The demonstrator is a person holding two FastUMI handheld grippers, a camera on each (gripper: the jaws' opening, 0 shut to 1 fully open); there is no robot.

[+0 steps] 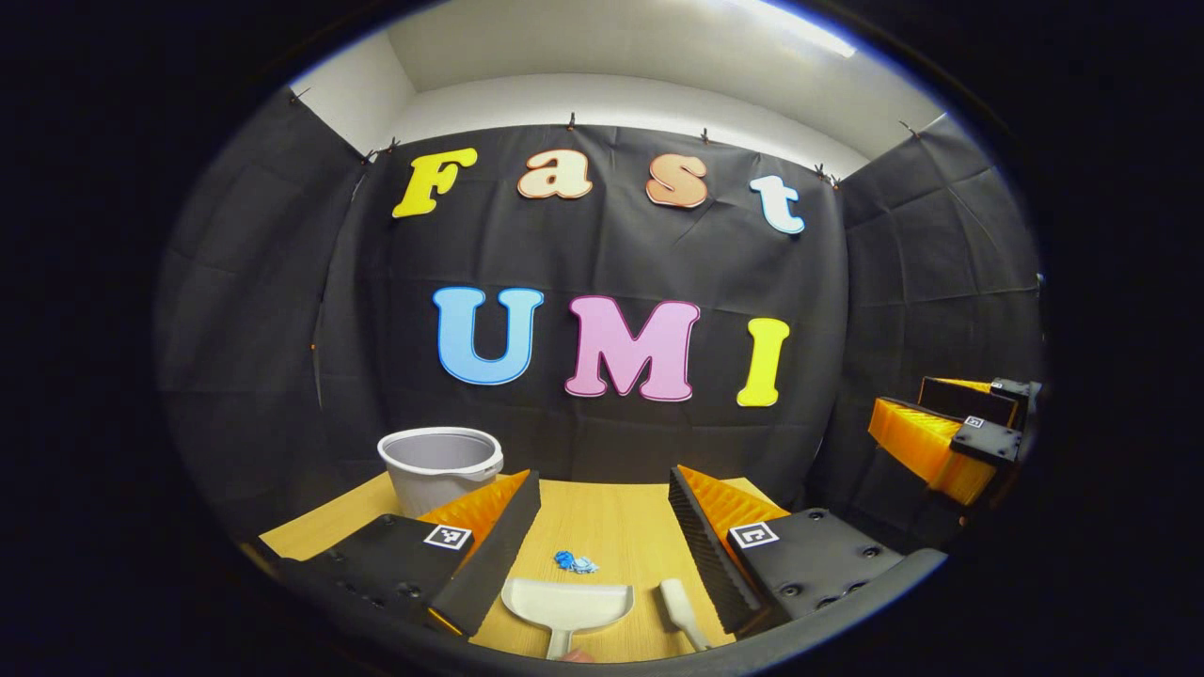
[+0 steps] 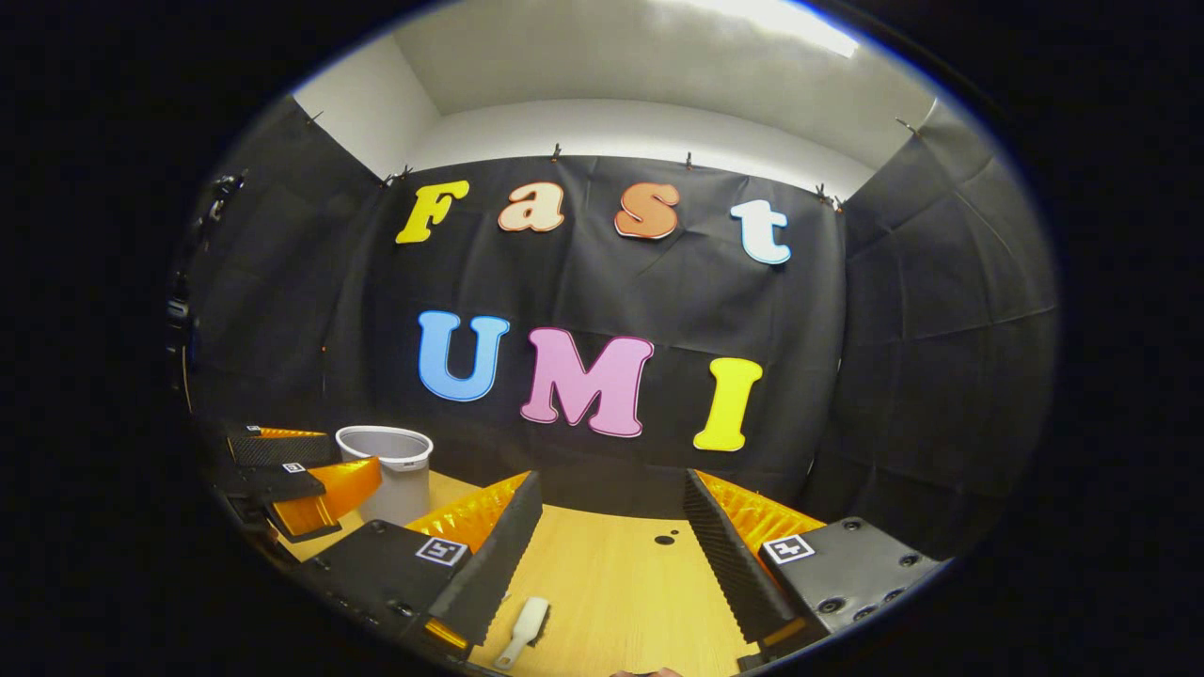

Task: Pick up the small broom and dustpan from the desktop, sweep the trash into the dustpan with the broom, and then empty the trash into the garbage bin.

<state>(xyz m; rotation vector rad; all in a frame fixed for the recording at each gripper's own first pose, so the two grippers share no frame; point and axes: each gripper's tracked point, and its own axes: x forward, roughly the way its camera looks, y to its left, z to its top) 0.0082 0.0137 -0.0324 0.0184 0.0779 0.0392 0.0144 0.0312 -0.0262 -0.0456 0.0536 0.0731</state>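
Observation:
In the left gripper view a white dustpan [image 1: 567, 606] lies on the wooden desktop [image 1: 611, 527] with its mouth toward the wall. A small white broom [image 1: 681, 611] lies just right of it. A crumpled blue scrap of trash [image 1: 575, 562] rests beyond the dustpan. My left gripper [image 1: 602, 536] hovers open above these, holding nothing. The right gripper [image 1: 950, 428] appears at the far right, raised. In the right gripper view my right gripper [image 2: 611, 541] is open and empty above the desktop [image 2: 621, 583]; the broom [image 2: 524, 630] lies near its left finger. The left gripper [image 2: 292, 480] appears at the left.
A grey garbage bin [image 1: 442, 467] stands at the back left of the desktop, also visible as the bin [image 2: 390, 470] in the right gripper view. A small dark hole [image 2: 664, 540] marks the desktop. Black cloth walls surround the table.

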